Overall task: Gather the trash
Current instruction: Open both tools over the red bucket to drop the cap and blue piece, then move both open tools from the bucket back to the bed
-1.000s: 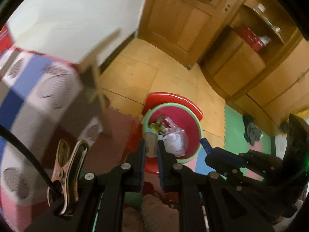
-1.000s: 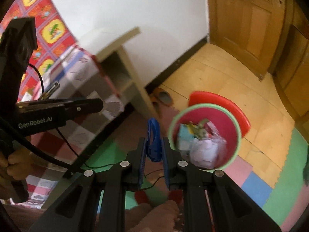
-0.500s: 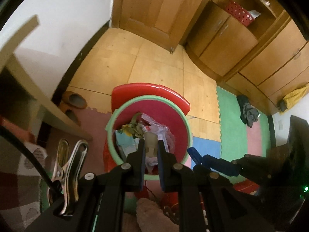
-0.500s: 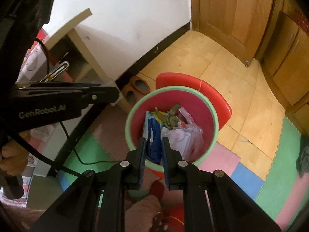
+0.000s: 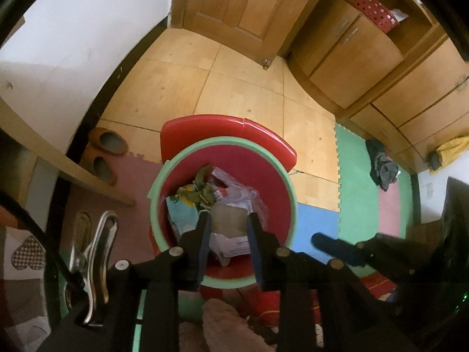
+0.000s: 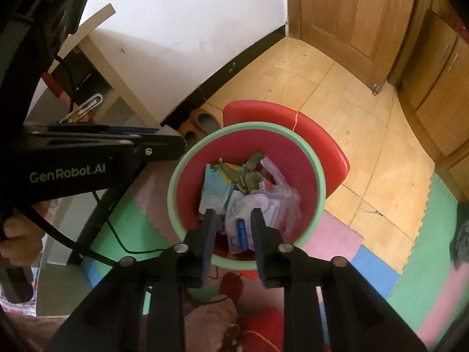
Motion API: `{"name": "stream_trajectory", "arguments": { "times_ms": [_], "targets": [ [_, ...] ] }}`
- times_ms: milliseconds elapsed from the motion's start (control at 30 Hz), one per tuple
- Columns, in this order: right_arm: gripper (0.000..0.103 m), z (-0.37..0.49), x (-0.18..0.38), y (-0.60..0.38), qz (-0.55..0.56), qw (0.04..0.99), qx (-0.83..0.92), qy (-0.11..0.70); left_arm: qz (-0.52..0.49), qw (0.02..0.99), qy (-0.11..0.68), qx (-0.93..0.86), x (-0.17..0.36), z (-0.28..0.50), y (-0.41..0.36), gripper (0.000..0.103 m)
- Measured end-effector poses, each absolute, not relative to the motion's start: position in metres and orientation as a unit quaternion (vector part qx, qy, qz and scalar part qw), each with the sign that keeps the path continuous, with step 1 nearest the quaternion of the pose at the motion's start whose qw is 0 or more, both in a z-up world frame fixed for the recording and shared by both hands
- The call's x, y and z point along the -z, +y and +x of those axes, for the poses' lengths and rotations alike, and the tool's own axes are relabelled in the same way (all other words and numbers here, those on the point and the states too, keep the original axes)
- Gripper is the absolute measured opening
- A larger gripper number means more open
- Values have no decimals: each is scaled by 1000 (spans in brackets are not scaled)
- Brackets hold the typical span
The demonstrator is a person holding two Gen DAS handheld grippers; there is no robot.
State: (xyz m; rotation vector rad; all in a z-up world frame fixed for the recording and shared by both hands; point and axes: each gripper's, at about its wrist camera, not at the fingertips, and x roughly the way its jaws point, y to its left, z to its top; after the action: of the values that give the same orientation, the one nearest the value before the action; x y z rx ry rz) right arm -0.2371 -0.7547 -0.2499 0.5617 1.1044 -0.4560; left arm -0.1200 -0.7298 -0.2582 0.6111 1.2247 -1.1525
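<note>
You are looking down into a glossy red plastic bin with a matt pale-green rim (image 6: 318, 173), backed by a shiny red plastic lid (image 5: 228, 129). Crinkled clear plastic bags (image 6: 281, 196) are glinting inside it beside a matt tan cardboard piece (image 5: 228, 218) and a smooth blue plastic clip (image 6: 241, 230). The honey-coloured wooden floor (image 5: 234, 88) is showing a soft sheen, the foam puzzle mats (image 6: 431, 264) are looking dull, and a polished metal spring clamp (image 5: 98, 252) is gleaming.
</note>
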Motion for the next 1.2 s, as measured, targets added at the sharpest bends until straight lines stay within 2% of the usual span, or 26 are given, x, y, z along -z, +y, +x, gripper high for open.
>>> {"name": "stream_trajectory", "arguments": {
  "times_ms": [167,367,767,1200],
  "targets": [
    [30,-237,244,-755,261,794,215,506,265,616,542,506,254,-120,-728,37],
    [30,-239,234,-751,261,797,221,498,261,616,541,510,244,-122,-725,43],
    [31,-244,208,-745,257,805,231,482,248,622,532,519,209,-125,-704,44],
    [31,-232,153,-721,242,830,220,453,214,654,512,515,151,-109,-663,44]
  ]
}}
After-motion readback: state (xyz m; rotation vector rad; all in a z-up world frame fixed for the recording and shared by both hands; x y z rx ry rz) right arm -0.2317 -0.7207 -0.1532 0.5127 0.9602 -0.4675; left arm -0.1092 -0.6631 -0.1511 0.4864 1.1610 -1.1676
